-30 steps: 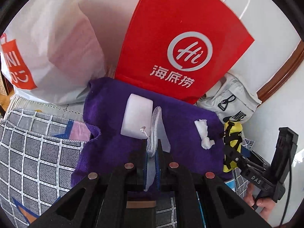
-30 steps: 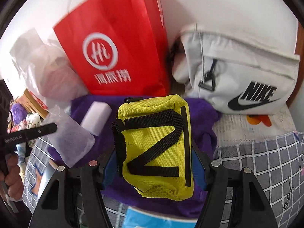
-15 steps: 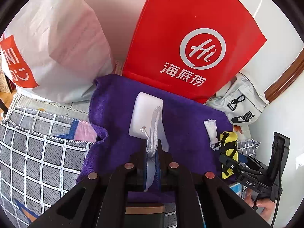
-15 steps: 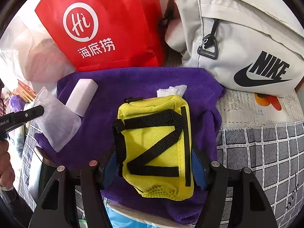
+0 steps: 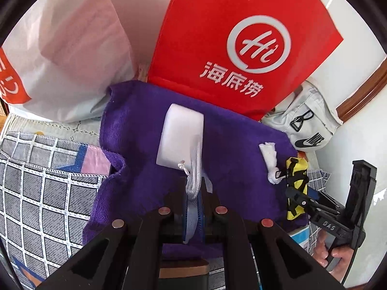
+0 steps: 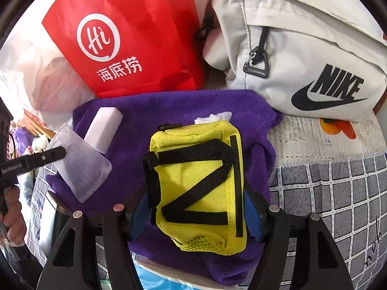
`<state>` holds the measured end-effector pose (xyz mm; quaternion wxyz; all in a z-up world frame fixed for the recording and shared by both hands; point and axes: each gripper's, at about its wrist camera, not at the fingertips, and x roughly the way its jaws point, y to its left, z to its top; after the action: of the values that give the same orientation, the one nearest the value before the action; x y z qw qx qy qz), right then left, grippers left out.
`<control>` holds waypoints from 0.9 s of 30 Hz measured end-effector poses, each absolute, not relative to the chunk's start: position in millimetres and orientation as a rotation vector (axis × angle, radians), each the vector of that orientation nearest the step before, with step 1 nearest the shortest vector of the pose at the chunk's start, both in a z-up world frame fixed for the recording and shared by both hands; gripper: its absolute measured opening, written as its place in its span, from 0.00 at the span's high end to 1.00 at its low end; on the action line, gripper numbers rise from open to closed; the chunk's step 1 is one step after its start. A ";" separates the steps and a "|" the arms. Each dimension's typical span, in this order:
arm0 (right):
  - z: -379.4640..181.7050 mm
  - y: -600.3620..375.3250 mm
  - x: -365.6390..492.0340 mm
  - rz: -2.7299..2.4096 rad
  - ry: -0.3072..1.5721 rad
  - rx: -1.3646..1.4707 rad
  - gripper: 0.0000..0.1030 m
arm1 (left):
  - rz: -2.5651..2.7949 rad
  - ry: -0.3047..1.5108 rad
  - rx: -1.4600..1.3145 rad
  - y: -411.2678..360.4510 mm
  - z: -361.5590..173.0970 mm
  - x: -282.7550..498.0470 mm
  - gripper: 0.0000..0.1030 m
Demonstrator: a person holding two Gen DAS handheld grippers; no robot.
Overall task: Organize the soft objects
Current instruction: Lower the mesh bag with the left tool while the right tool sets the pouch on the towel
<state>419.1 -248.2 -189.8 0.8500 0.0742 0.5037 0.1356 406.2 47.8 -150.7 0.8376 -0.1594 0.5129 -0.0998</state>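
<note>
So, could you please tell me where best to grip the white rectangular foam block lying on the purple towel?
Grip the white foam block across its two long sides, coming from above. It lies flat on the purple towel with both flanks bare, and its narrow width probably fits between open jaws.

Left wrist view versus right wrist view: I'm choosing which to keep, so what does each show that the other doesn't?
Only the left wrist view: the whole right gripper from outside and the orange label on the white plastic bag.
Only the right: the mesh pouch's flat face and the orange print beside the Nike bag.
Both: purple towel, white sponge block, red paper bag, yellow pouch.
</note>
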 end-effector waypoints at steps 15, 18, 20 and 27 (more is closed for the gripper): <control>-200.0 -231.8 419.7 0.307 1.087 0.139 0.35 | -0.208 1.116 -0.328 44.6 -163.2 408.2 0.93; -200.6 -233.8 419.0 0.301 1.094 0.145 0.35 | -0.207 1.122 -0.339 47.7 -165.3 408.8 0.93; -199.7 -236.6 418.1 0.289 1.093 0.153 0.35 | -0.202 1.138 -0.357 51.4 -166.1 409.8 0.93; -191.8 -232.9 417.5 0.314 1.071 0.131 0.28 | -0.155 1.131 -0.341 52.5 -152.4 404.3 0.51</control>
<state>417.5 -232.9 -191.8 0.8462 0.0623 0.5078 0.1488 404.3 52.5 -152.4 0.8278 -0.1605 0.5326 -0.0728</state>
